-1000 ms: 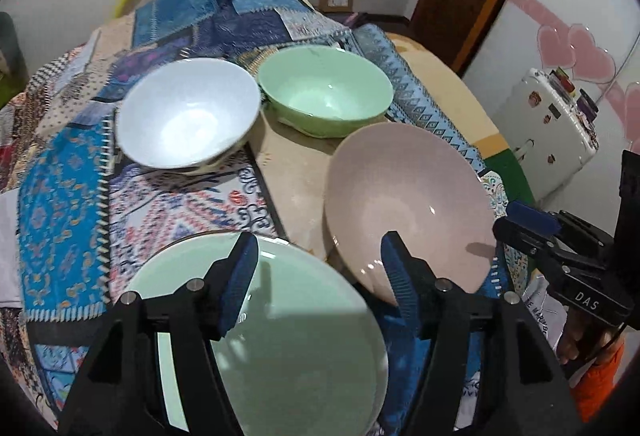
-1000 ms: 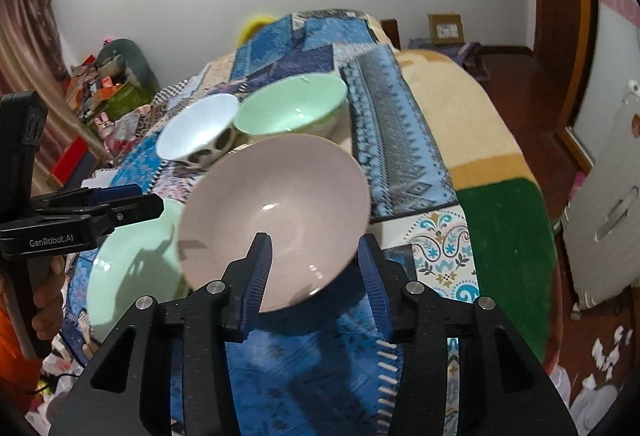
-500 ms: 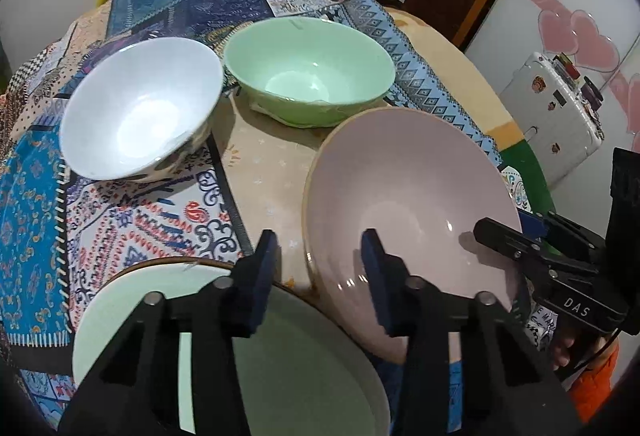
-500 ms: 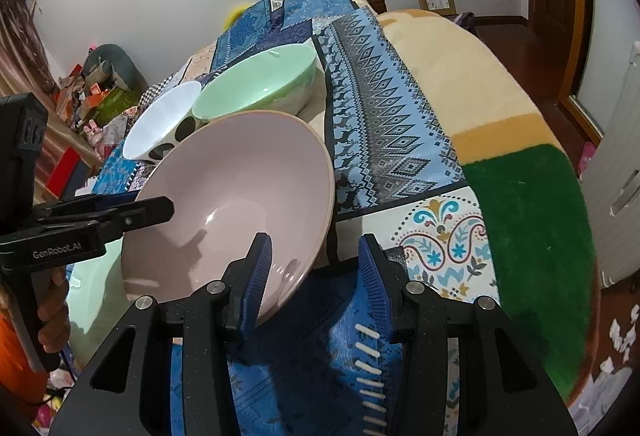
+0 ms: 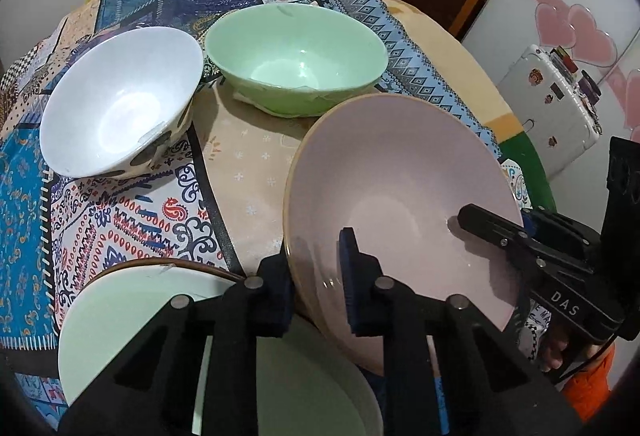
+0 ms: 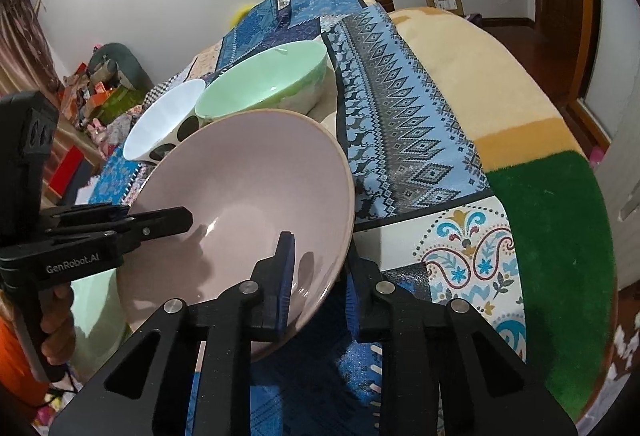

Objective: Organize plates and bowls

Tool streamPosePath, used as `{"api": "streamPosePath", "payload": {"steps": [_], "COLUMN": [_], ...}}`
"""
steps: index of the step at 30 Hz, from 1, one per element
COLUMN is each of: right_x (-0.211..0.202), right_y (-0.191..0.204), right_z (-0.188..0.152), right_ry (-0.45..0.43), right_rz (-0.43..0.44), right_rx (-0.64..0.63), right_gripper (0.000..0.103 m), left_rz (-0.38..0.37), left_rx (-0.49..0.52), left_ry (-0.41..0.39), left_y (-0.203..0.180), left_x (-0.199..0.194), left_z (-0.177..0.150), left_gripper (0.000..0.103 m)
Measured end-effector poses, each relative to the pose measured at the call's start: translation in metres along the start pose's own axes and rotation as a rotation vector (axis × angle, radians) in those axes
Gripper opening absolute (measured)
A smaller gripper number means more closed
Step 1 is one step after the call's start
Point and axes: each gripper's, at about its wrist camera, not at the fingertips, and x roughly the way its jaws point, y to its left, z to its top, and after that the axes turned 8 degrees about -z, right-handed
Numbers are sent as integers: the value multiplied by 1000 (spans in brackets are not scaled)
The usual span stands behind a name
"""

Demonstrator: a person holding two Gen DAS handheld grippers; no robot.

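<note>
Two-handed grasp of the pink plate (image 5: pixel 400 195). My left gripper (image 5: pixel 316 284) has just closed and clamps the plate's near-left rim; my right gripper (image 6: pixel 316 276) has likewise just closed, pinching the near-right rim. The plate tilts at the bed's (image 6: pixel 540 220) near edge, its left rim just beside the green plate (image 5: pixel 140 316). The white bowl (image 5: pixel 116 103) and green bowl (image 5: pixel 296 55) stand behind it, toward the middle. Step in hand: securing the plate. I judge the next move is a level, synchronized lift onto the green plate.
</note>
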Motion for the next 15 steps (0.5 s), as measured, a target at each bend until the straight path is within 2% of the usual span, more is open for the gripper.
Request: {"api": "streamPosePath", "payload": {"steps": [8,15], "right_x": [-7,-28], "right_y": [3,14], "right_z": [2,5], "right_ry": [2,-33], "right_rz": [-24,-29], "right_rx": [9,-8], "right_gripper": [20,20], "left_rz": [18,6], "left_rx": [34,29], "left_ry": [-24,-79], "left_y": [-10,-13], "left_x": [-13,-45], "left_z": [-2,-8], "left_gripper": [20,20]}}
